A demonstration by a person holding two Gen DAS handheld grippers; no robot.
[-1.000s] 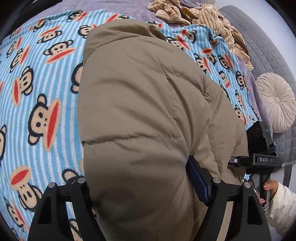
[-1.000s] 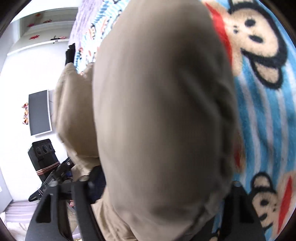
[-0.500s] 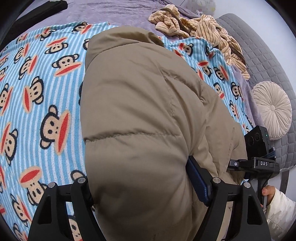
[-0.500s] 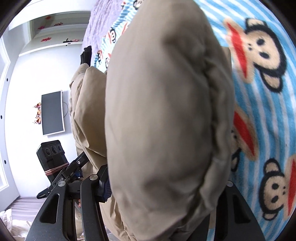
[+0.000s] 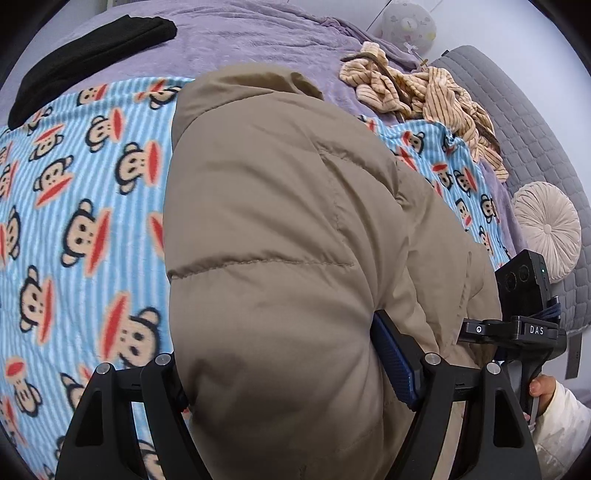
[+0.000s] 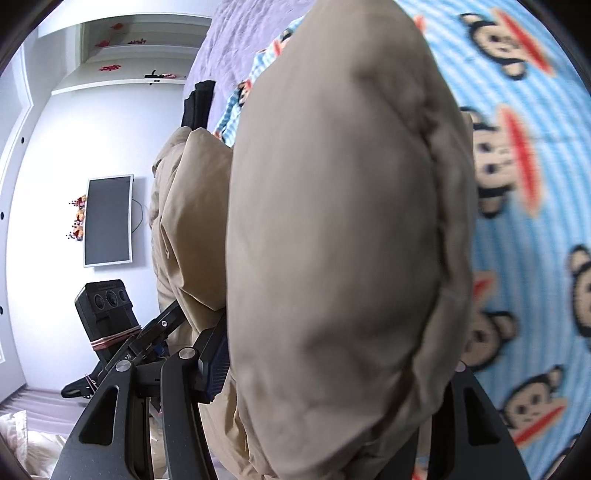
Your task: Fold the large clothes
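Jacket point(image 5: 280, 258) first: it's a big tan puffer, bunched up thick, hanging over the monkey-print blanket point(image 5: 74, 229) on my bed. Going left to right in the left wrist view, there's a black garment point(image 5: 92, 55) up in the far left corner on the purple bedspread point(image 5: 240, 33), then the blue striped blanket, then the jacket filling the middle. My left gripper point(image 5: 291, 384) has a fat padded fold wedged between its fingers, so it's spread pretty wide but clamped on the puffy stuff, blue pad pressing into the fabric on the right side. Past that, a crumpled striped beige garment point(image 5: 424, 92) lies near the grey quilted headboard point(image 5: 524, 122), with a round pleated cushion point(image 5: 546, 229) leaning against it. Down at the far right I can see my other tool and my right hand point(image 5: 541, 387) on its handle.

Right wrist view, left to right: white wall with a mounted screen point(image 6: 109, 219), a black speaker point(image 6: 107, 310) below it, then the left tool peeking in, then jacket everywhere. My right gripper point(image 6: 332, 369) is pinching another thick roll of the jacket, the fingers squeezing in from both sides. Blanket on the far right, blurry.
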